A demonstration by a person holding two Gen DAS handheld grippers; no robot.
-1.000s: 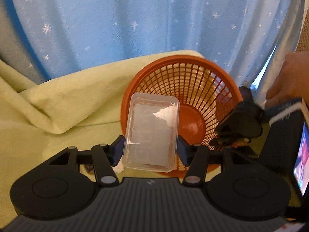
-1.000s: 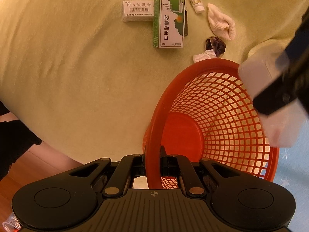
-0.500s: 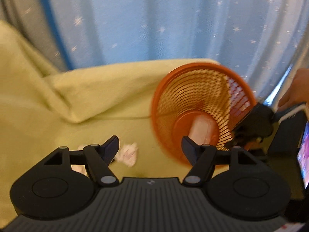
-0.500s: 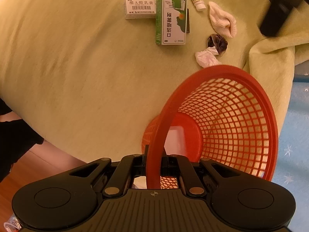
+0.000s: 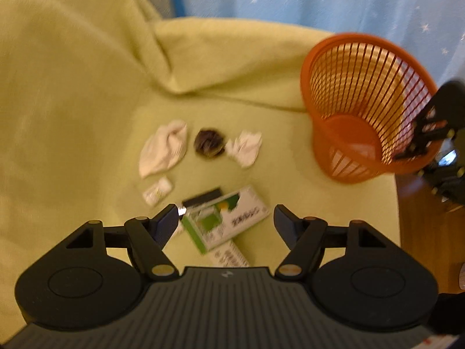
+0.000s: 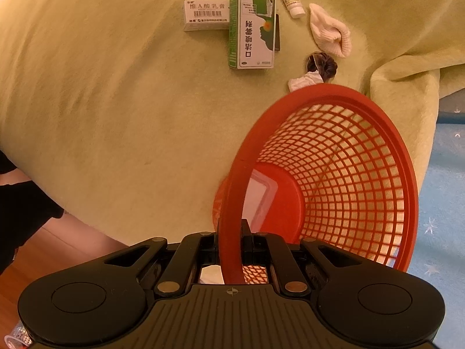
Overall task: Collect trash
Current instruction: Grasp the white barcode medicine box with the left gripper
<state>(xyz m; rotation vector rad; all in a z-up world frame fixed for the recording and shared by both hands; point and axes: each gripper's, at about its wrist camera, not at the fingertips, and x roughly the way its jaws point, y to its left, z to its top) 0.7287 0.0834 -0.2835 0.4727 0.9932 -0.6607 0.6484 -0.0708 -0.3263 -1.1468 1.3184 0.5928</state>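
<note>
My left gripper [image 5: 226, 220] hangs over the yellow-green blanket [image 5: 72, 101] with its jaws spread wide and nothing between them. Ahead of the left jaw and a little to its left lies a white sock [image 5: 164, 151], with a small white bottle [image 5: 157, 192] between sock and jaw. Straight ahead of the open jaws sit a dark crumpled wad [image 5: 208, 142] and, just to its right, a crumpled white tissue [image 5: 245, 147]. Directly under the gap lies a green-and-white box [image 5: 225, 222], with a dark flat thing poking out behind it and a second white box [image 5: 229, 256] closer to me, partly hidden by the gripper body. Far ahead and to the right stands the orange basket [image 5: 348, 55], tipped toward me. My right gripper [image 6: 231, 245] has its jaws closed narrow on the near rim of that basket [image 6: 401, 157]. Inside, against the basket's bottom just ahead of those jaws, rests a clear plastic tray [image 6: 257, 196]. The view from the left gripper is blurred, so the print on the boxes cannot be read there.
</note>
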